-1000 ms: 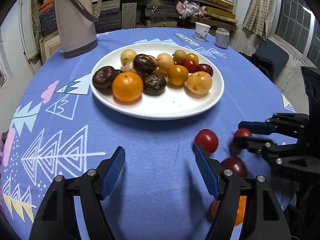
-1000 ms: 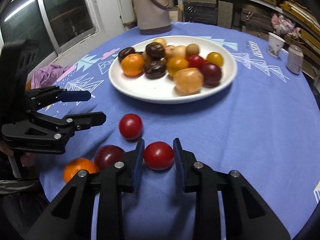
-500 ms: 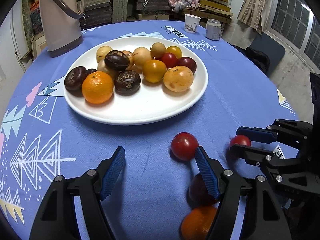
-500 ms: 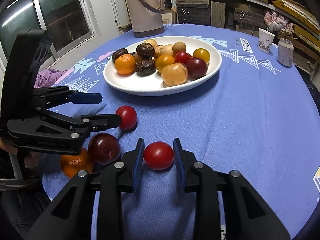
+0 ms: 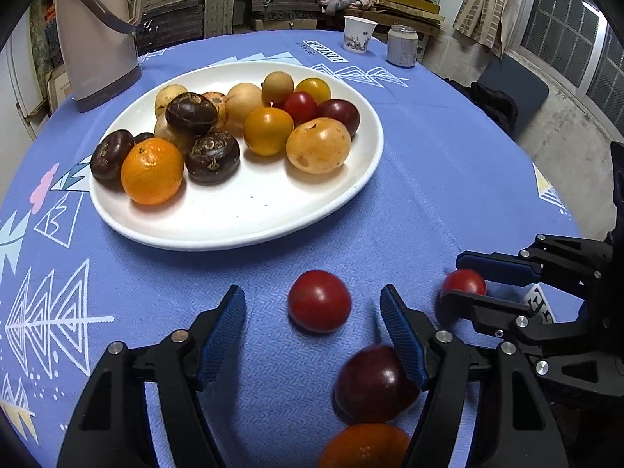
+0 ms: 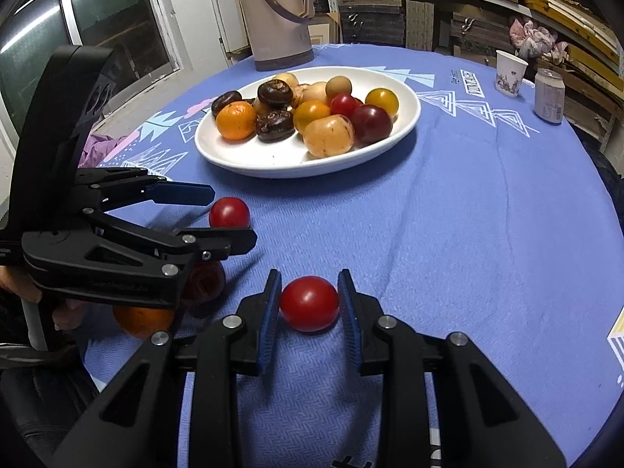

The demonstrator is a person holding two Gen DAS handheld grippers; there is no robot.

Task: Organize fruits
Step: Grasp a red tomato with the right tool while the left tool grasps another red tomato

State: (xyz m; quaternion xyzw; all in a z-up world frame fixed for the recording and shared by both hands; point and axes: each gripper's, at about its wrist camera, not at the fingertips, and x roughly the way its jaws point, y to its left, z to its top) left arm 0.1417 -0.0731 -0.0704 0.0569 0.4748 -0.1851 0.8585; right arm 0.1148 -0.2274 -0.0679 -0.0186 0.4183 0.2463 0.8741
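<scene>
A white plate (image 5: 241,218) (image 6: 296,165) holds several fruits. On the blue cloth before it lie loose fruits. My left gripper (image 5: 312,312) (image 6: 230,214) is open, with a red tomato (image 5: 319,301) (image 6: 229,213) between its fingers, not touching them. A dark plum (image 5: 370,384) and an orange (image 5: 362,446) lie under its right finger. My right gripper (image 6: 309,300) (image 5: 464,277) is shut on a second red tomato (image 6: 309,303) (image 5: 464,281) that rests on the cloth.
A beige thermos jug (image 5: 97,35) (image 6: 279,11) stands at the table's far left. A paper cup (image 5: 359,35) (image 6: 510,73) and a can (image 5: 402,46) (image 6: 550,95) stand at the far edge. Shelves line the wall behind.
My left gripper has slid right and forward, so the first tomato now lies between its fingers. My right gripper has stayed closed around the second tomato.
</scene>
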